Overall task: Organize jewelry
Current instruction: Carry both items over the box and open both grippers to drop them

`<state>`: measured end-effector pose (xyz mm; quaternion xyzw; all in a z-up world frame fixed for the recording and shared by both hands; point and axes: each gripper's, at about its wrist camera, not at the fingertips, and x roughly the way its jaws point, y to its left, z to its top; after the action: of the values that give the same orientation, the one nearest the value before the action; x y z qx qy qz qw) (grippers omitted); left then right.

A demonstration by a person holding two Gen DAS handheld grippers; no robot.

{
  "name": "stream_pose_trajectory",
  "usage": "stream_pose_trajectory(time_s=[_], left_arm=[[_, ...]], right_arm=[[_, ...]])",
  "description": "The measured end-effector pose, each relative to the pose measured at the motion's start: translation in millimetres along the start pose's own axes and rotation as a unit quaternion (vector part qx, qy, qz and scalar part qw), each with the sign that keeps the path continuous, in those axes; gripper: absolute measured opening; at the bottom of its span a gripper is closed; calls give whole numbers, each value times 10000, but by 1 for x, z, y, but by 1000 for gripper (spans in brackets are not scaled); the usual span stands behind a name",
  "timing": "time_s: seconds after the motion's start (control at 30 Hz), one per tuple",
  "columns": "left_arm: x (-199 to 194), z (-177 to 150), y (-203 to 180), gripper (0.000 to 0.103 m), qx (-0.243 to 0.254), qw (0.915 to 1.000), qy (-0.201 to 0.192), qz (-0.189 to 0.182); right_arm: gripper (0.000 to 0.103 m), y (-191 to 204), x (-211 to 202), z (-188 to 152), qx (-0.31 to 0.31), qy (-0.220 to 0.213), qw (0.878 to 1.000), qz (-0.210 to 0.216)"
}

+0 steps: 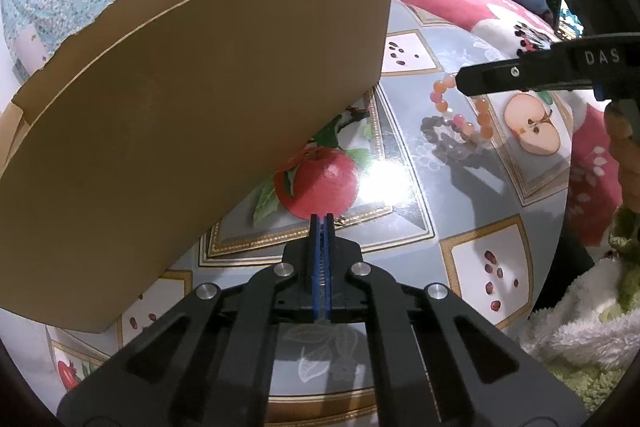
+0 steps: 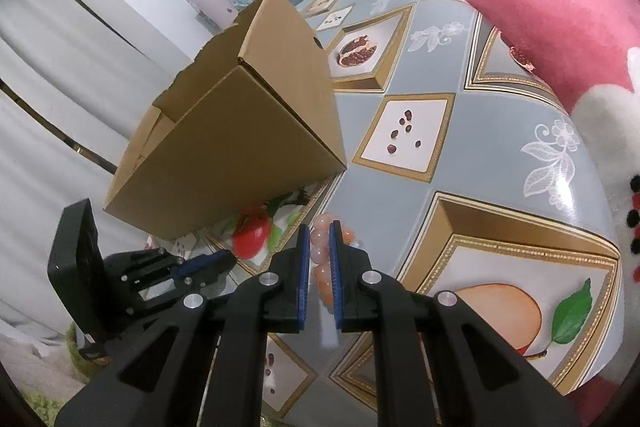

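Observation:
A bracelet of pink and orange beads [image 2: 320,255] is pinched between the blue pads of my right gripper [image 2: 319,229], which is shut on it. In the left wrist view the bracelet [image 1: 460,115] hangs from the right gripper [image 1: 462,83] above the table, throwing a shadow. My left gripper [image 1: 323,218] is shut just over the printed red apple, and I see nothing between its pads. An open brown cardboard box [image 1: 192,115] stands on the left, close to both grippers. In the right wrist view the left gripper [image 2: 229,259] sits low beside the box [image 2: 240,147].
The table [image 1: 420,187] wears a glossy grey cloth with fruit pictures. A pink patterned blanket [image 2: 540,7] lies along its far right side. A person's hand [image 1: 624,147] holds the right gripper. Fluffy white and green fabric [image 1: 580,327] is at the lower right.

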<state>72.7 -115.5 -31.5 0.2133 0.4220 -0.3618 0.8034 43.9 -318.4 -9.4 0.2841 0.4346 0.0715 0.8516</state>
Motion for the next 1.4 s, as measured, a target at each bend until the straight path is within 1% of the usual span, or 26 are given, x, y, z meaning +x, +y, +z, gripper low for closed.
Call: stream_pose_trajectory(time_s=[0.13, 0.33, 0.47, 0.53, 0.63, 0.73, 0.83, 0.93, 0.97, 1.03, 1.1, 1.13, 1.2, 1.23, 1.27, 1.33, 1.37, 1.4], left_arm=[[-12, -3, 2, 0, -160, 9996, -162, -178], [-41, -2, 4, 0, -353, 9977, -500, -290], [-63, 1, 11, 0, -560, 9947, -744, -436], [-72, 5, 15, 0, -625, 9933, -861, -447], [-94, 11, 21, 0, -773, 9891, -1117, -568], [-123, 24, 29, 0, -833, 9831, -1503, -638], [-147, 38, 43, 0, -900, 9769, -1837, -623], [-159, 50, 61, 0, -1055, 9715, -2026, -632], [-159, 56, 69, 0, -1121, 9708, -2029, -616], [-153, 66, 80, 0, -1197, 9727, -1925, -487], [-136, 75, 94, 0, -1331, 9758, -1676, -446], [-123, 79, 103, 0, -1434, 9776, -1476, -438], [-104, 81, 120, 0, -1650, 9785, -1125, -510], [-93, 80, 127, 0, -1752, 9783, -942, -587], [-81, 78, 136, 0, -1855, 9776, -758, -648], [-63, 73, 145, 0, -1968, 9776, -454, -587], [-55, 69, 150, 0, -2068, 9760, -319, -602], [-51, 64, 151, 0, -2108, 9752, -258, -619]], right_arm=[[10, 3, -8, 1, -29, -100, 9999, 38], [10, 9, -24, 3, -65, -268, 9996, 60], [10, 14, -34, 5, -102, -372, 9992, 100], [10, 20, -41, 8, -170, -437, 9988, 113], [10, 30, -50, 14, -274, -537, 9980, 187], [10, 44, -65, 26, -446, -680, 9960, 371], [10, 65, -82, 48, -747, -909, 9912, 610], [10, 84, -90, 71, -1040, -1063, 9851, 863], [10, 89, -90, 78, -1106, -1078, 9838, 915], [10, 98, -83, 94, -1252, -1056, 9815, 992], [10, 104, -67, 112, -1300, -870, 9819, 1071], [10, 107, -53, 122, -1300, -685, 9825, 1149], [10, 111, -30, 133, -1323, -355, 9841, 1133], [10, 113, -17, 138, -1328, -173, 9851, 1078], [10, 115, 2, 144, -1332, 103, 9860, 1002], [10, 116, 23, 148, -1314, 455, 9860, 916], [10, 117, 36, 150, -1313, 655, 9857, 831], [10, 118, 47, 152, -1312, 829, 9851, 747]])
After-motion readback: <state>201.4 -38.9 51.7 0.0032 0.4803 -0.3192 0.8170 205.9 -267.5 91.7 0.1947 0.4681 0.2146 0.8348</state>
